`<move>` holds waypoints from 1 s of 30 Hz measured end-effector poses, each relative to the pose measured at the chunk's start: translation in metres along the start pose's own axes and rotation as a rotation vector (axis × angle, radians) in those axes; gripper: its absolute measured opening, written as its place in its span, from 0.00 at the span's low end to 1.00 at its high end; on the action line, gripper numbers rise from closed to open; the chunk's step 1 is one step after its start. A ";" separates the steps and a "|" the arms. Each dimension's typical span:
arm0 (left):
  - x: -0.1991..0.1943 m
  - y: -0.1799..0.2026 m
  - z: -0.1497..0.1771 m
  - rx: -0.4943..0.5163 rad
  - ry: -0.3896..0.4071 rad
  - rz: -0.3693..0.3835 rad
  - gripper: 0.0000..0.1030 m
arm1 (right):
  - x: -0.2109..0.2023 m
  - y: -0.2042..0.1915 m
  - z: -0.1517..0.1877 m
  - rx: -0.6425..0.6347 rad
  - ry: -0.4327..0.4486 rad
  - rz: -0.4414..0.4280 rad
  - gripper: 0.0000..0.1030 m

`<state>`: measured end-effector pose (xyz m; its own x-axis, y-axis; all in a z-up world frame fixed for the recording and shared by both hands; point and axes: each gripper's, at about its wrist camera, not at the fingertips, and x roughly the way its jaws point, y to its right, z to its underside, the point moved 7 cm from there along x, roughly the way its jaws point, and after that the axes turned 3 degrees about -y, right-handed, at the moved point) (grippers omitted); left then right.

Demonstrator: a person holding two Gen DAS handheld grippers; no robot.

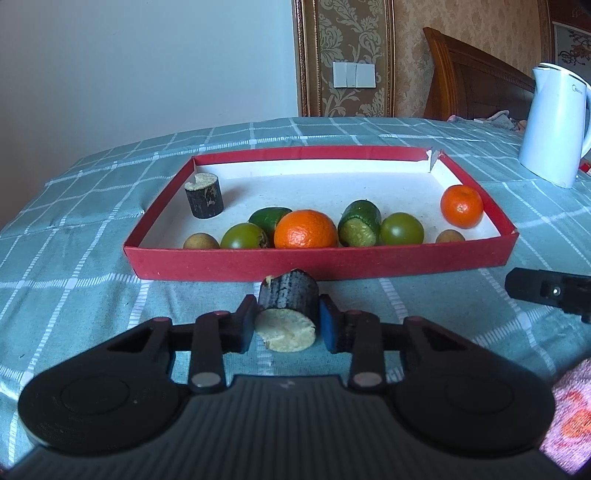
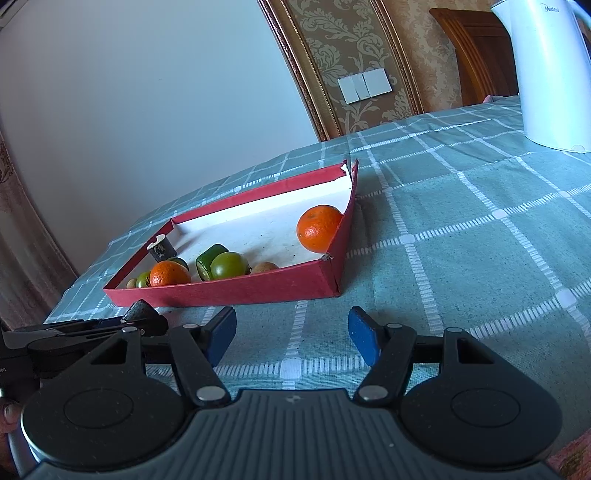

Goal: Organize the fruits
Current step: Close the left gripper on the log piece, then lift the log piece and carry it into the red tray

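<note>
Right now the left gripper has its jaws clamped on a dark sugarcane piece just before the near wall of the red tray on the worktop. The right gripper hangs with jaws apart, empty. Lifted too low, the piece could strike that wall and slip, or shove the light tray.

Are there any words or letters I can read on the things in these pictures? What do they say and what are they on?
"Midea" – small grey brand name near the top of the white kettle, readable in the right wrist view; in the left wrist view the same mark is too blurred to read.
"ion" – the end of a cut-off word on the black handle of the left gripper, at the picture's left edge.
The red tray shows no writing.
</note>
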<state>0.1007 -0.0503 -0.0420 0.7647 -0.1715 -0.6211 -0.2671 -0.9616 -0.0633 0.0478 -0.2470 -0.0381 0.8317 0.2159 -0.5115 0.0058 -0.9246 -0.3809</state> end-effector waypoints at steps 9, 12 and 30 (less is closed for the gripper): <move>-0.018 -0.008 0.000 -0.034 0.045 -0.008 0.32 | 0.000 0.001 0.000 0.003 0.001 0.001 0.65; -0.032 -0.009 -0.006 -0.035 0.079 -0.014 0.32 | 0.000 0.001 0.000 0.002 0.001 0.001 0.65; -0.007 0.017 -0.076 -0.026 0.127 -0.080 0.32 | -0.001 0.001 0.000 0.009 0.005 -0.001 0.65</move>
<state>0.1351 -0.0819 0.0211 0.8515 -0.1187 -0.5107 -0.1886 -0.9782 -0.0872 0.0469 -0.2485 -0.0375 0.8345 0.2152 -0.5073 0.0015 -0.9215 -0.3884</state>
